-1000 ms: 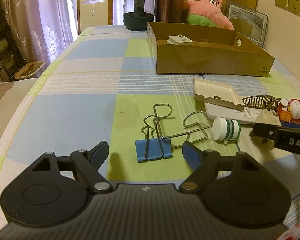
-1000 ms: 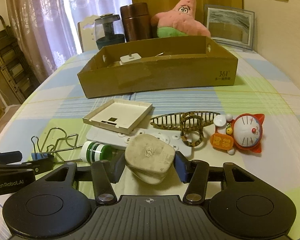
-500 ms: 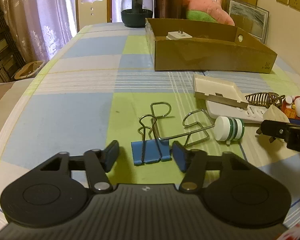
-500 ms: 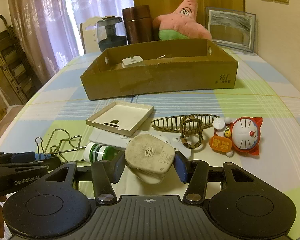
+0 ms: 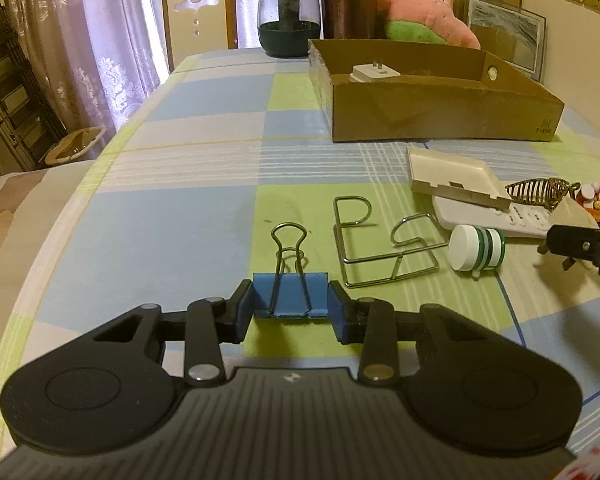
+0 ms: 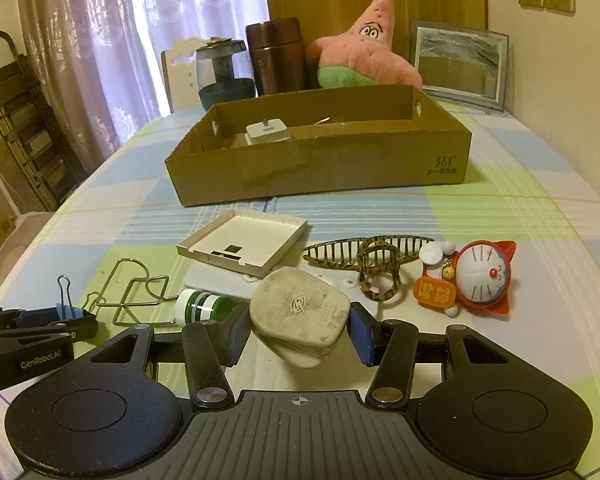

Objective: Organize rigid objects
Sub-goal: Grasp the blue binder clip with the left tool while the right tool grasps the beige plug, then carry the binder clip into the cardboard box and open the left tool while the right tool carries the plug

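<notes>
My left gripper [image 5: 291, 312] is shut on a blue binder clip [image 5: 290, 294] and holds it just above the checked tablecloth; it also shows in the right wrist view [image 6: 66, 314]. My right gripper [image 6: 298, 330] is shut on a worn cream plug [image 6: 300, 310] and holds it off the table. The brown cardboard box [image 6: 320, 168] stands beyond, with a white adapter [image 6: 268, 132] inside. The box also shows in the left wrist view [image 5: 440, 116].
On the table lie a bent wire stand [image 5: 384, 244], a white-and-green jar [image 5: 478, 248], a white remote [image 6: 220, 282], a cream tray [image 6: 244, 244], a leopard hair claw [image 6: 374, 258] and a Doraemon toy [image 6: 476, 276]. A jar, flask, plush starfish and picture frame stand behind the box.
My left gripper moved forward around the blue binder clip and shut on it, then lifted it clear of the wire stand. My right gripper rose a little with the plug.
</notes>
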A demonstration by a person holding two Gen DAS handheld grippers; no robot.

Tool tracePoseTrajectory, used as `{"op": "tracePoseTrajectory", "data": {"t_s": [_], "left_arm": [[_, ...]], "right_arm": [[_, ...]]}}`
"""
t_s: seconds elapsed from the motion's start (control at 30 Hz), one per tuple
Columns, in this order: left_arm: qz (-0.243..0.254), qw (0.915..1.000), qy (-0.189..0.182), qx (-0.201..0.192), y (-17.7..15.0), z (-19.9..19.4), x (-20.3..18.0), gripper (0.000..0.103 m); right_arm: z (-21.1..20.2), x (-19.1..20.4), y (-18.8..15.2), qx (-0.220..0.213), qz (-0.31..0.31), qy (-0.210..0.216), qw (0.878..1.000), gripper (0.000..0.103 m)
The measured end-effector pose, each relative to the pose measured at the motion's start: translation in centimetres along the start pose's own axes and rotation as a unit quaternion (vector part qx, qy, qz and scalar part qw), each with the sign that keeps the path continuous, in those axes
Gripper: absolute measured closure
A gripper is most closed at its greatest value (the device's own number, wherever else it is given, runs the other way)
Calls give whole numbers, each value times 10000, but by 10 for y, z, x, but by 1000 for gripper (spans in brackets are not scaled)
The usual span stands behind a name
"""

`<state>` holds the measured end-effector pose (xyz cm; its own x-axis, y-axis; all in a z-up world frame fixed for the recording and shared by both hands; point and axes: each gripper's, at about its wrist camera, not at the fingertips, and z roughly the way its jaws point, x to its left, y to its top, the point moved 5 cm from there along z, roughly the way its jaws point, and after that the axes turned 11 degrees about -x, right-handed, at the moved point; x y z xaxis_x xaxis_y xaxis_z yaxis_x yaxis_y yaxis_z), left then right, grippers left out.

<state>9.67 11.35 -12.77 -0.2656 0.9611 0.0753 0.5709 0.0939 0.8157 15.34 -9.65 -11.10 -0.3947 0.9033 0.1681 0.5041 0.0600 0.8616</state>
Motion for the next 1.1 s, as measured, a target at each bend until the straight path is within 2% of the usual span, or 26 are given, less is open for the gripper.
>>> {"op": "tracePoseTrajectory", "data": {"t_s": [0.17, 0.43, 0.8, 1.1], "left_arm": [[-23, 10000, 26, -67, 7, -7, 2, 69], [-6, 9995, -166, -270, 31, -24, -11, 69], [-88, 9962, -695, -520, 83, -36, -46, 69], [-4, 9920, -1091, -631, 132, -14, -74, 69]], "right_arm": [[-8, -1, 5, -64, -9, -10, 10000, 54], [-23, -3, 19, -219, 10, -40, 9998, 54], [-39, -19, 48, -465, -64, -136, 9988, 54], [-23, -43, 86, -537, -220, -179, 9982, 54]]}}
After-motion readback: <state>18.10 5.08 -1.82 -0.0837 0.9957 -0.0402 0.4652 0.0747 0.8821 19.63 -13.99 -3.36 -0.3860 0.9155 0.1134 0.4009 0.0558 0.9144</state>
